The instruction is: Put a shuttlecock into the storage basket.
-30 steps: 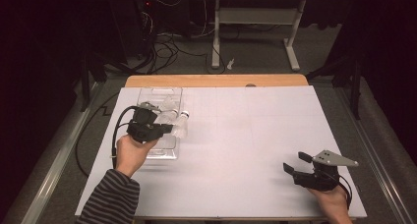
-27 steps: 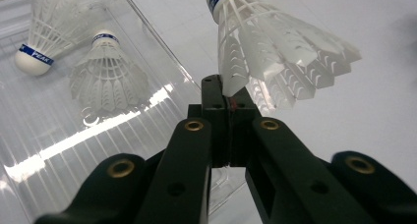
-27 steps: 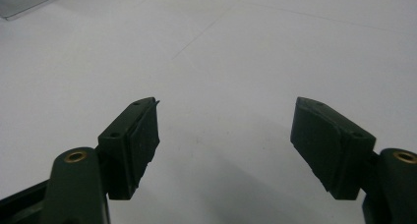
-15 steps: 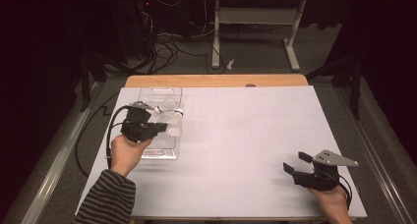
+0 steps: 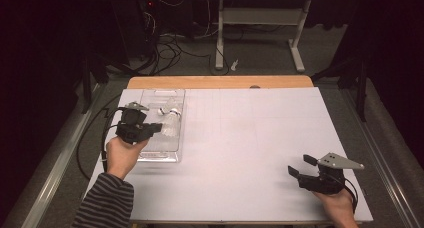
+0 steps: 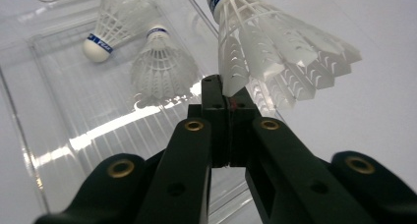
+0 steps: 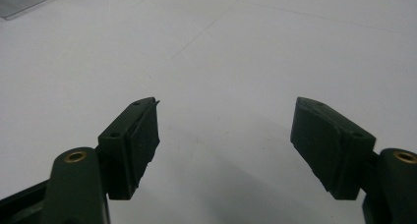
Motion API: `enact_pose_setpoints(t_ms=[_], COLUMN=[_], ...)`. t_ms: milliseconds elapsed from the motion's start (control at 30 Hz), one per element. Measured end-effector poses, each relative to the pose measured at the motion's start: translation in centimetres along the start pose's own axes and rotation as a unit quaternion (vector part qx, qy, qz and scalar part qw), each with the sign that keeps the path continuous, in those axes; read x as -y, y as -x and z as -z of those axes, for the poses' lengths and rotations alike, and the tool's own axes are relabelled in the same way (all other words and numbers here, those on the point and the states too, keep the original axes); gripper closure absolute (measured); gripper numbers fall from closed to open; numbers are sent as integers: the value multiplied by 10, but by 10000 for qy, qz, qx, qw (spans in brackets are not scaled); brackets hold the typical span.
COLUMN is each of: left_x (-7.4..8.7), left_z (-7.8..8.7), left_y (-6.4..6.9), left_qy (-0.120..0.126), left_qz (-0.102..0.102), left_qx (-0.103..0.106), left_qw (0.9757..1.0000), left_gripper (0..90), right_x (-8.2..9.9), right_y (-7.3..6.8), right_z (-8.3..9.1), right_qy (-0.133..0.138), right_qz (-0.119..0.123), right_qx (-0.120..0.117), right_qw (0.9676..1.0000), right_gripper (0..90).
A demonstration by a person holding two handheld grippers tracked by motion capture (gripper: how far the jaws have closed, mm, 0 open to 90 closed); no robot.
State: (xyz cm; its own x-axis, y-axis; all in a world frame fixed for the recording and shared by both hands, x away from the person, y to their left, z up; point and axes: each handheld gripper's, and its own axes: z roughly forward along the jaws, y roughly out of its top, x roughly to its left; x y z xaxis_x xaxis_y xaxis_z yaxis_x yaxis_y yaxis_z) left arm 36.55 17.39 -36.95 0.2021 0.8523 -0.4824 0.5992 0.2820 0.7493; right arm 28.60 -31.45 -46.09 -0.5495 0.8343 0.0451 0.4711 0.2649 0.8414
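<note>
Nearest the camera in the left gripper view, the left gripper [image 6: 227, 103] has its black jaws pressed together on the rim of a white feather-pattern plastic shuttlecock with a blue-banded cork tip [image 6: 265, 52]. Only the skirt's edge sits between the pads; the rest fans out above and beyond the jaw tips, tip pointing away. Judged from its open lattice skirt, it is very light and springy, easily bent or crushed, so a gentle pinch on the skirt edge, as here, or on the firmer cork tip looks the safest hold.

Past and below the jaws lies a clear ribbed plastic tray [image 6: 29, 94] on the white table sheet [image 5: 260, 138]. Inside it rest two more white shuttlecocks [image 6: 160, 67], side by side and touching, one tip toward the jaws' left, the other pointing away.

Well apart, the right gripper [image 5: 302, 168] rests low over bare sheet, its jaws spread wide with nothing between them.
</note>
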Motion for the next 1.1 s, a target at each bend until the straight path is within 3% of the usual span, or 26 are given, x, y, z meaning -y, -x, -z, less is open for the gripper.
enact_pose_setpoints(t_ms=[567,1100], left_x=[-11,-25], left_z=[-6,-23], left_y=[-21,-39], left_qy=[119,211], left_qz=[67,213], left_qx=[-402,-841], left_qw=[9991,9960], left_gripper=[895,895], right_x=[0,0], right_y=[0,0], right_z=[0,0], right_qy=[0,10], right_qz=[-4,-2], right_qx=[9,3], right_qw=[10000,10000], right_gripper=[272,272])
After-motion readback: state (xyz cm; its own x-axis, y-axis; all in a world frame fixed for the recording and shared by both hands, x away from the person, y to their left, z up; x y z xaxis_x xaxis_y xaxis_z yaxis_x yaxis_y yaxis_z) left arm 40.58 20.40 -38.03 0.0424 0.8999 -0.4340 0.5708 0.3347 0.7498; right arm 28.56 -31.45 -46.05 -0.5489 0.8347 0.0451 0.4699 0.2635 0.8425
